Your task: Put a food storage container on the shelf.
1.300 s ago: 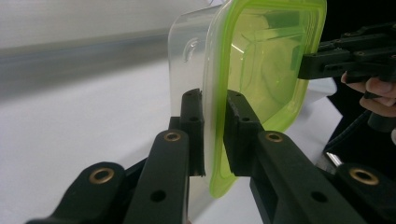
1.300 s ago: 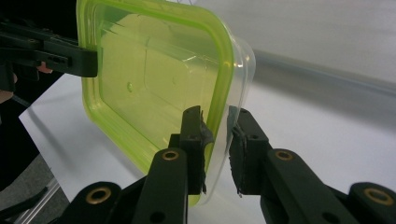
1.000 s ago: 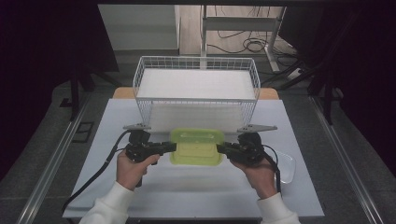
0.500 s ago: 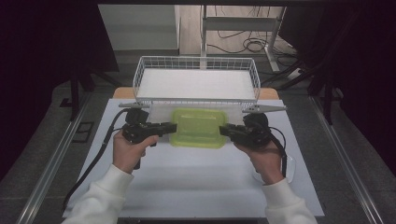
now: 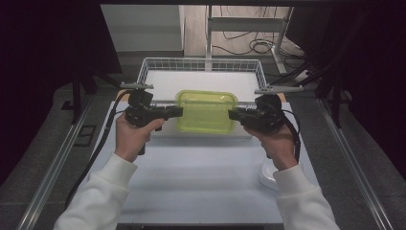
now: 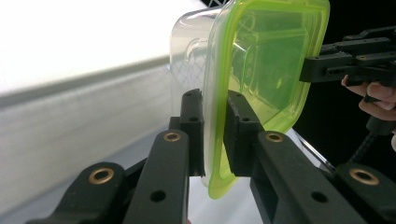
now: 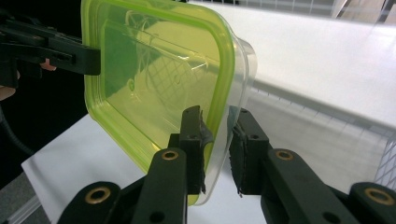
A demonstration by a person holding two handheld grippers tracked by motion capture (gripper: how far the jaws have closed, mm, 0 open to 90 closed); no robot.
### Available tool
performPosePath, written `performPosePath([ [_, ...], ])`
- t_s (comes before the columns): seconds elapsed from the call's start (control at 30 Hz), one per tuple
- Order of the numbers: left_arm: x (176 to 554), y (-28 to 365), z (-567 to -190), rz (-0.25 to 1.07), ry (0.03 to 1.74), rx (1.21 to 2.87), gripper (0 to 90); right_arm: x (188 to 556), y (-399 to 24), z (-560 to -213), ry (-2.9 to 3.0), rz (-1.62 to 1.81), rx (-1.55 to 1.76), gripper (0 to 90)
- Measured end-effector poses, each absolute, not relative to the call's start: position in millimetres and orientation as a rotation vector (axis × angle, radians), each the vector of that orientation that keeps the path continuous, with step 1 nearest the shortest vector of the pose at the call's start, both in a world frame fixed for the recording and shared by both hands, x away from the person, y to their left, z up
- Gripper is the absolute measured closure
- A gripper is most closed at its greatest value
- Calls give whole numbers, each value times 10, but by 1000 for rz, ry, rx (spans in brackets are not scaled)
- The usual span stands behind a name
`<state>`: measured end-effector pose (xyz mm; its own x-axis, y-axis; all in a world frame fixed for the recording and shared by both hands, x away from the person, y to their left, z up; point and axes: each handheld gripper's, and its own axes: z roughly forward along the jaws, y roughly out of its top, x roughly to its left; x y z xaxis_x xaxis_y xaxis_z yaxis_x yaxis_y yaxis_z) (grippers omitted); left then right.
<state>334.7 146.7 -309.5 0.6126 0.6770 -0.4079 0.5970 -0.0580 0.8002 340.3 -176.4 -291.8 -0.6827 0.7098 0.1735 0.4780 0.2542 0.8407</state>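
A clear plastic container with a green lid hangs in the air between both grippers, in front of the white wire basket. My left gripper is shut on the container's left rim; in the left gripper view its pads clamp the green lid's edge. My right gripper is shut on the right rim; in the right gripper view its pads pinch the lid edge and clear wall. The other gripper grips the far side.
The white table top lies below the container. The wire basket stands at the table's far edge, lined in white. A white round object sits under the right forearm. Cables trail off the table's left side.
Both grippers have risen with the container held between them, moving it away from the person toward the basket. The jaws have stayed shut on its rims.
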Motion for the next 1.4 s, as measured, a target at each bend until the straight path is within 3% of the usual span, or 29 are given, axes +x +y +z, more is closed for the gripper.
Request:
performPosePath([
  [0.5, 3901, 1528, -2880, 41, 1075, 1731, 794, 3947, -1755, -2695, 2293, 1431, 1149, 759],
  [0.8, 4392, 1556, -2993, -57, 1156, 1735, 794, 4462, -1761, -2813, 2276, 1514, 1294, 773],
  [1.17, 4669, 1615, -3092, -126, 1224, 1741, 794, 4764, -1699, -2922, 2323, 1492, 1427, 775],
  [1.4, 4838, 1639, -3178, -237, 1279, 1681, 789, 4942, -1705, -2975, 2362, 1456, 1568, 759],
])
